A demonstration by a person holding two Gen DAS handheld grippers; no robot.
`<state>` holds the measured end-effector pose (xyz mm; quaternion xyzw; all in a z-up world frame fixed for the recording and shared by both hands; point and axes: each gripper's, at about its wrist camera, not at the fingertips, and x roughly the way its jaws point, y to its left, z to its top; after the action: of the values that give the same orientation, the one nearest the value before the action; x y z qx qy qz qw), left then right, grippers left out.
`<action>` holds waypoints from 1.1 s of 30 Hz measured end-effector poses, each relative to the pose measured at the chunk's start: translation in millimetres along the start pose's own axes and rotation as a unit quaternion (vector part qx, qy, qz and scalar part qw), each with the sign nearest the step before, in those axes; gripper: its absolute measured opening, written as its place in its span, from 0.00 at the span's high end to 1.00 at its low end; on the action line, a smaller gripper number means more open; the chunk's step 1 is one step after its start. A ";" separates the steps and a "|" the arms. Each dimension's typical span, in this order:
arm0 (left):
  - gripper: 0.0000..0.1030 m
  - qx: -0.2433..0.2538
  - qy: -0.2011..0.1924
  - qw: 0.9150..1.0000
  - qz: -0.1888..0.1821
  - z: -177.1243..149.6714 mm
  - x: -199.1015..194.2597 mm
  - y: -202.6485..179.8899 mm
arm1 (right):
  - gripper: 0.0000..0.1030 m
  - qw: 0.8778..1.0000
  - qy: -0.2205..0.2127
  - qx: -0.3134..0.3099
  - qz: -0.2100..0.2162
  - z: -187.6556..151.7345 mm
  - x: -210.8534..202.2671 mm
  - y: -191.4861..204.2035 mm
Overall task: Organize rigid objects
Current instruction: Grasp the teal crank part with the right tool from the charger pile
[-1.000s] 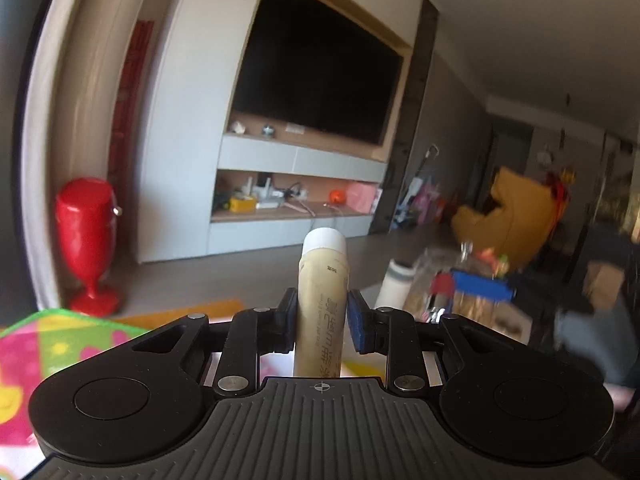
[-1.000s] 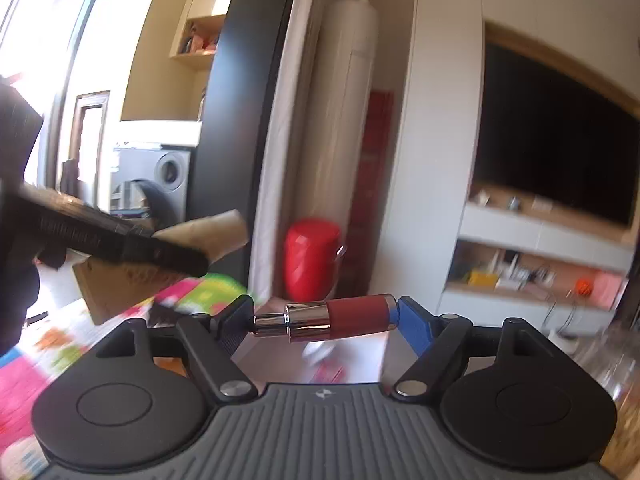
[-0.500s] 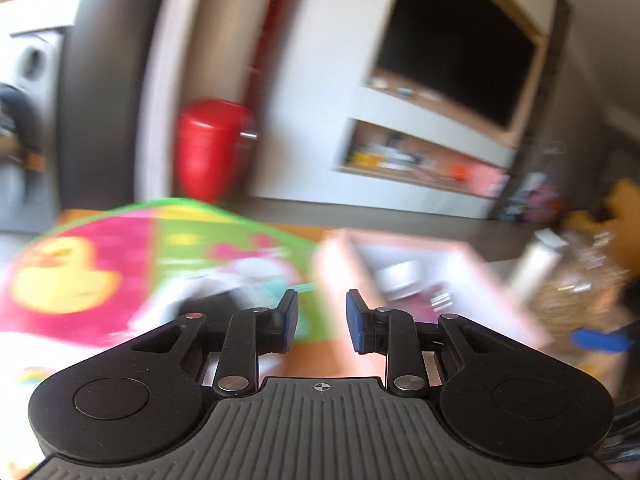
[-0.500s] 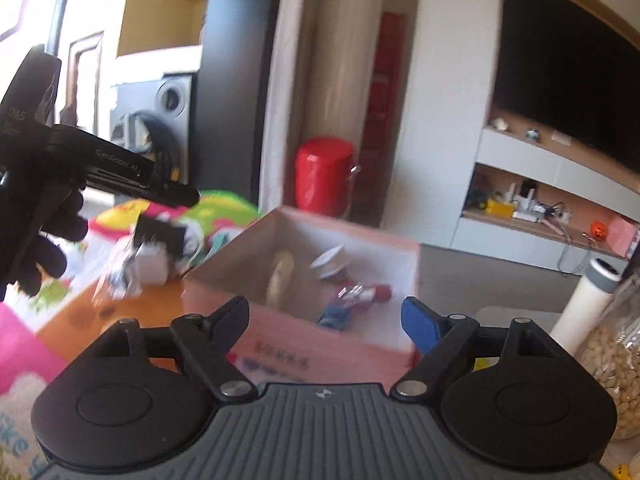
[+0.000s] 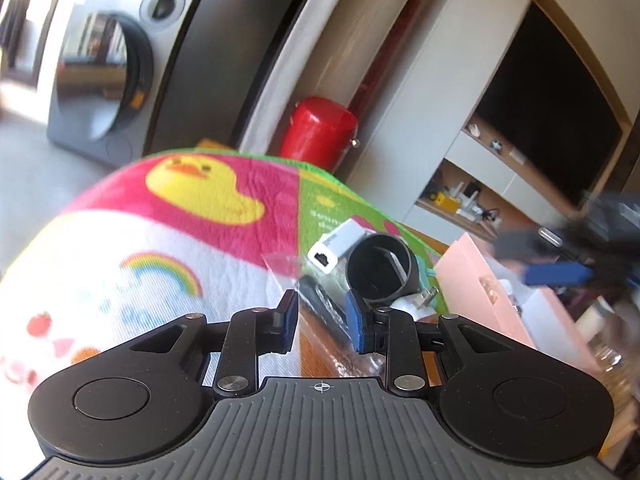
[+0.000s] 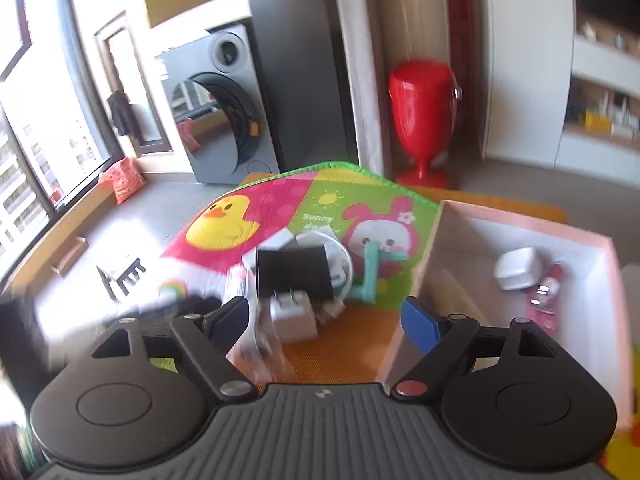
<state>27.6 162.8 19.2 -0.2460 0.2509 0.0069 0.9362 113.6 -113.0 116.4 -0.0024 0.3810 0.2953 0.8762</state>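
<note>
Nothing's held by either gripper: left gripper [image 5: 321, 316] jaws narrow, right gripper [image 6: 326, 316] jaws wide. Black cup [image 5: 380, 270] and chargers [image 6: 292, 316] are piled beside the pink box [image 6: 516, 224].

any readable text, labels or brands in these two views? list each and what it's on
"Sunny", with a blurred second line starting "d": on the green panel of the play mat, under its sun drawing.
The same print in the left wrist view: too blurred to read.
Print on the pink item in the pink box: too small to read.
Nothing else legible.
</note>
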 end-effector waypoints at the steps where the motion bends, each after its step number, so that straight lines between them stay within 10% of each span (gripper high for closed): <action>1: 0.72 -0.007 0.006 1.000 -0.009 -1.7 1.7 3.7 | 0.19 1.000 0.013 0.016 -0.005 13.6 19.0 1.2; 3: 0.72 -0.007 0.014 1.000 -0.016 -5.2 4.8 3.9 | 0.25 0.999 0.024 0.030 -0.025 33.7 49.6 5.0; 5: 0.72 -0.004 0.021 1.000 -0.019 -8.0 5.2 4.7 | 0.54 0.996 0.026 -0.002 -0.089 50.3 82.2 12.8; 13: 0.72 -0.050 0.017 0.998 -0.021 -7.4 -2.1 19.7 | 0.60 0.983 0.091 -0.029 -0.156 68.9 147.2 4.8; 16: 0.72 -0.071 0.007 0.997 -0.014 -6.0 -6.7 27.5 | 0.79 0.977 0.108 -0.054 -0.177 61.9 160.4 10.4; 33: 0.69 -0.075 0.023 0.996 -0.032 -5.6 -3.9 25.7 | 0.89 0.980 0.179 -0.089 -0.017 -43.5 70.0 51.2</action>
<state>18.1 183.2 5.1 -0.3237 0.2630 -0.0102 0.9088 95.6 -44.6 50.0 -0.1395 0.5039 0.3076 0.7950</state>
